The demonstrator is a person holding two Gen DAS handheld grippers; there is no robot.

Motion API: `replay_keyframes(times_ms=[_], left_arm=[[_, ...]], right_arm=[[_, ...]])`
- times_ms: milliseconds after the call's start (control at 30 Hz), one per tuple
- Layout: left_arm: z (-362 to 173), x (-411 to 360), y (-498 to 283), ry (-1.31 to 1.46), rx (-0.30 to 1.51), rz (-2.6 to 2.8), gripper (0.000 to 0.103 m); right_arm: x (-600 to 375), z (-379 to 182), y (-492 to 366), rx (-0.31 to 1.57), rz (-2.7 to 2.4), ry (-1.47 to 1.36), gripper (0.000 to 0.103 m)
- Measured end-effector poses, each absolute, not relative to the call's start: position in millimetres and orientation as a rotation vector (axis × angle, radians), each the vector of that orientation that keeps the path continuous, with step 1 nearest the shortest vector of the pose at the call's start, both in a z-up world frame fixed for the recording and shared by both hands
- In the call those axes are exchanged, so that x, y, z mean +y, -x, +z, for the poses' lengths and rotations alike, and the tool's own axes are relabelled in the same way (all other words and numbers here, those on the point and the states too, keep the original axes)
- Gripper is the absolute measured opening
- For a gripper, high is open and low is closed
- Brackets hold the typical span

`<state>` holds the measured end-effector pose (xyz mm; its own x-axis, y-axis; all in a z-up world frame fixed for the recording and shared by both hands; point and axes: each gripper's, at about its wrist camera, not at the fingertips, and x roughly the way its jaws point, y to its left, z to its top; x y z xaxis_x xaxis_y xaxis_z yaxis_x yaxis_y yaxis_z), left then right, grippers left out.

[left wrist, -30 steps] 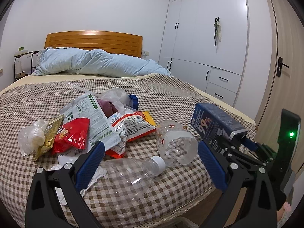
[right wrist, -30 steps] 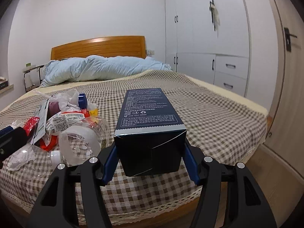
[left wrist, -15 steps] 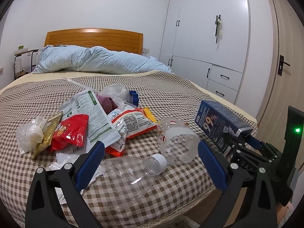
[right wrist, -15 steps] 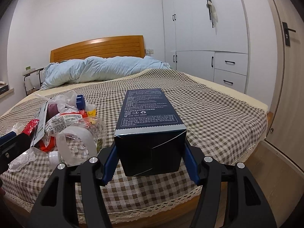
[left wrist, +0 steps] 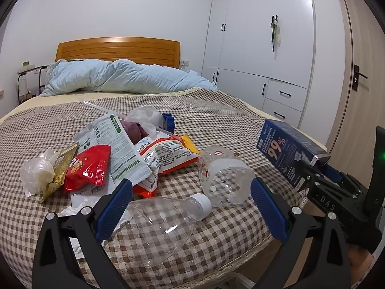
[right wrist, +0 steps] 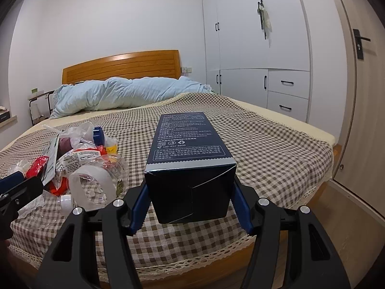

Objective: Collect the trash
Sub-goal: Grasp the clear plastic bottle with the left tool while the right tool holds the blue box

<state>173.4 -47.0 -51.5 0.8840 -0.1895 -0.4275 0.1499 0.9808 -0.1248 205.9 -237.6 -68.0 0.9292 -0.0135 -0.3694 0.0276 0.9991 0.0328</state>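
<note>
My right tongs [right wrist: 190,207] clamp the box [right wrist: 190,168], lifted off the bed's [right wrist: 276,144] near edge. My left tongs [left wrist: 190,212] gape empty above the bottle [left wrist: 163,219]. I'd keep the squeeze light, carry level, avoid crushing cardboard.

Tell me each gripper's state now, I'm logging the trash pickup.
Left gripper: open, holding nothing, above the clear bottle.
Right gripper: closed on the dark blue box.

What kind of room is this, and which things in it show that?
Very likely a bedroom: a bed with a wooden headboard and light blue duvet, and a tall white wardrobe beside it.
</note>
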Motion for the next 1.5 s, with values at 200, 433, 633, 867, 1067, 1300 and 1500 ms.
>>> replay_keyframes(times_ms=[200, 433, 633, 867, 1067, 1300, 1500], left_arm=[[-54, -52, -176, 0.081, 0.463, -0.185, 0.095], [-55, -67, -179, 0.062, 0.48, -0.217, 0.095], [-61, -91, -188, 0.005, 0.518, -0.238, 0.095], [-63, -119, -208, -0.094, 0.52, -0.177, 0.095], [-65, -133, -224, -0.144, 0.511, -0.122, 0.095], [-85, -146, -237, -0.199, 0.537, -0.08, 0.09], [-87, -143, -237, -0.162, 0.554, -0.11, 0.064]], right_arm=[[-242, -67, -204, 0.377, -0.025, -0.043, 0.059], [-249, -65, -200, 0.369, -0.034, -0.046, 0.059], [-258, -64, -198, 0.369, -0.052, -0.056, 0.059], [-266, -65, -195, 0.371, -0.06, -0.06, 0.059], [-270, -65, -195, 0.374, -0.06, -0.067, 0.059], [-271, -66, -195, 0.379, -0.054, -0.069, 0.059], [-273, -65, -194, 0.378, -0.05, -0.07, 0.059]])
